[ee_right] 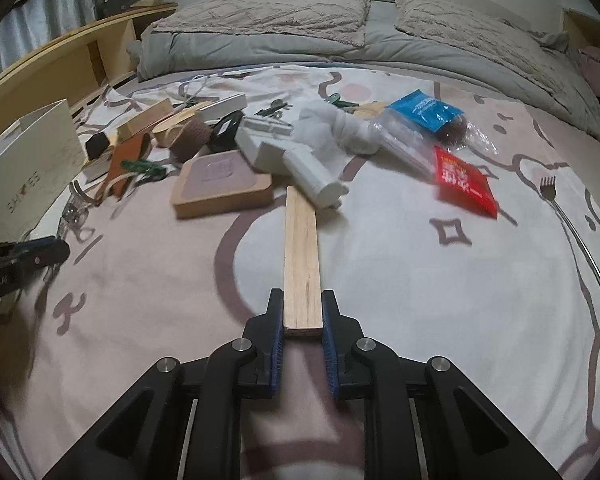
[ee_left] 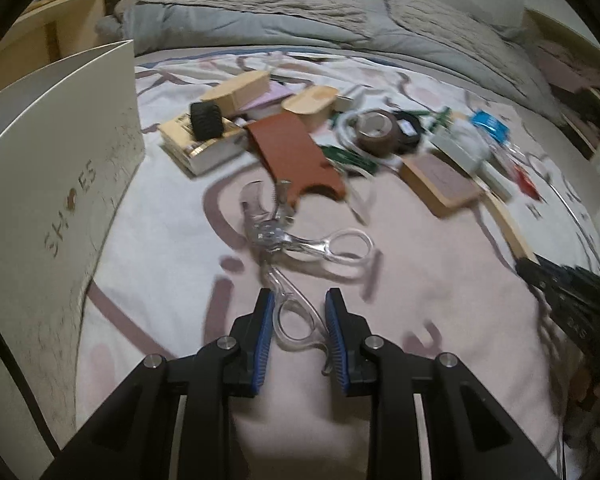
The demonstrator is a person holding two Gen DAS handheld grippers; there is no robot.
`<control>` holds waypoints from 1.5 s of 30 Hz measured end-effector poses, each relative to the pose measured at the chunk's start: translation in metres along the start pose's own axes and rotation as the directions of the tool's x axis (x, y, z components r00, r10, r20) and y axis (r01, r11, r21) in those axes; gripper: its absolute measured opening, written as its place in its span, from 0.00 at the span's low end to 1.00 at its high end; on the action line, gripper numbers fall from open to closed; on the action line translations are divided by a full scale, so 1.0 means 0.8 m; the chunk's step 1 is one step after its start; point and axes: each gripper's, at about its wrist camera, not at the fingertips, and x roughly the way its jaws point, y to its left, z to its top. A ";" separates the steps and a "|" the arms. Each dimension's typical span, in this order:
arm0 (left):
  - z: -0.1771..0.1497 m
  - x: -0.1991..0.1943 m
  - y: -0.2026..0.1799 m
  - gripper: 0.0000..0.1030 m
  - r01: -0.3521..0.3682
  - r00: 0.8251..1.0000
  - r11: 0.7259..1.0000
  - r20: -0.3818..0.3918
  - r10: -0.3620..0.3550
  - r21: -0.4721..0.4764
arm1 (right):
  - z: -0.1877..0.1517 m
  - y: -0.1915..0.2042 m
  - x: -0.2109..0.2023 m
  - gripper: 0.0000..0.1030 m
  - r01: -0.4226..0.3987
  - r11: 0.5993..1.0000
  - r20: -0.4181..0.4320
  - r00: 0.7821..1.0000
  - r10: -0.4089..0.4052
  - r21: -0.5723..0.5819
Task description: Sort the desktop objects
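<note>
My left gripper (ee_left: 300, 300) is shut on one clear handle loop of an eyelash curler (ee_left: 288, 236), whose metal head points away over the patterned bedsheet. My right gripper (ee_right: 302, 300) is shut on the near end of a flat wooden stick (ee_right: 300, 256), which points forward toward the clutter. The stick's far end also shows in the left wrist view (ee_left: 512, 228), with the right gripper at the right edge (ee_left: 572, 292). The left gripper shows at the left edge of the right wrist view (ee_right: 24, 256).
A white shoe box (ee_left: 56, 184) stands at the left. A pile lies ahead: book (ee_left: 196, 140), brown leather piece (ee_left: 296, 156), tape roll (ee_left: 380, 130), wooden-framed pad (ee_right: 220, 184), white cylinder device (ee_right: 296, 160), blue packet (ee_right: 424, 110), red packet (ee_right: 464, 186), long fork (ee_right: 572, 232). Grey duvet and pillows lie behind.
</note>
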 end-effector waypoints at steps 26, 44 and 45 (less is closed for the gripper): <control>-0.076 -0.056 -0.011 0.35 0.163 0.986 0.985 -0.025 -0.162 0.052 | -0.065 0.065 -0.059 0.18 -0.081 0.992 -0.027 0.996 0.084 0.098; -0.060 -0.053 0.034 0.68 0.044 0.999 0.999 -0.012 -0.044 0.011 | -0.054 0.032 -0.064 0.56 0.090 0.989 -0.062 0.995 -0.083 0.115; -0.058 -0.055 0.035 0.73 0.067 0.998 0.998 -0.009 -0.067 0.001 | -0.053 0.026 -0.064 0.62 0.088 0.987 -0.061 0.995 -0.080 0.131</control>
